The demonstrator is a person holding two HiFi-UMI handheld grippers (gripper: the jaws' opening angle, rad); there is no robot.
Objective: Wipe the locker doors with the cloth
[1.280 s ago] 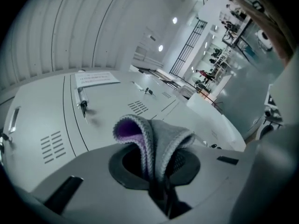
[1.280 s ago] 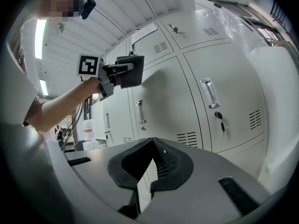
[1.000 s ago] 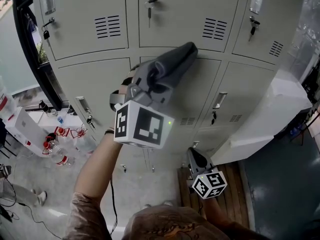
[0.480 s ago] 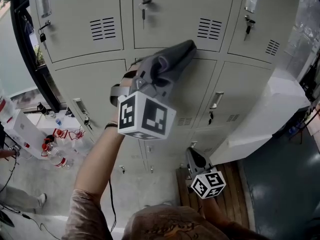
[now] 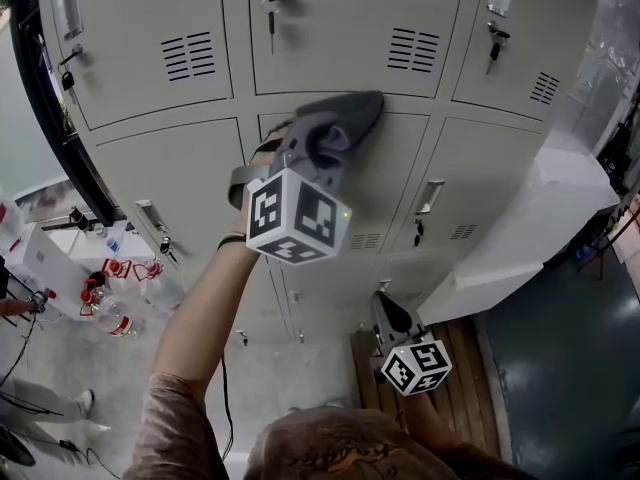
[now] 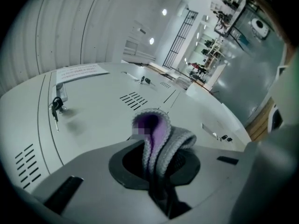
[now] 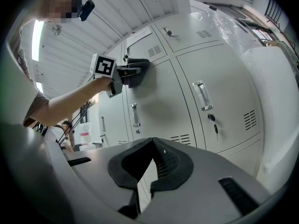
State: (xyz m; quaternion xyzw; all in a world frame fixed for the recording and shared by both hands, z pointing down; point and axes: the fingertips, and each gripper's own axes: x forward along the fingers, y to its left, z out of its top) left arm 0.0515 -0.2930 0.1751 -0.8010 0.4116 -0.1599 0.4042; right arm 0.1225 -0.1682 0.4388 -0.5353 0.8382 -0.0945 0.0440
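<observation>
Left gripper [image 6: 158,169]: jaws were clamped on the grey-and-purple cloth [image 6: 156,129], which pressed against the top of a middle locker door [image 5: 400,173]. Right gripper [image 7: 150,169]: jaws were together, empty, held low

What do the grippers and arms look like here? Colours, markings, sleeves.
The left gripper and right gripper have grey bodies with dark textured jaw pads. Each carries a white cube with black square markers. The person wears a brown patterned short sleeve; a black cable hangs beside the left arm.
</observation>
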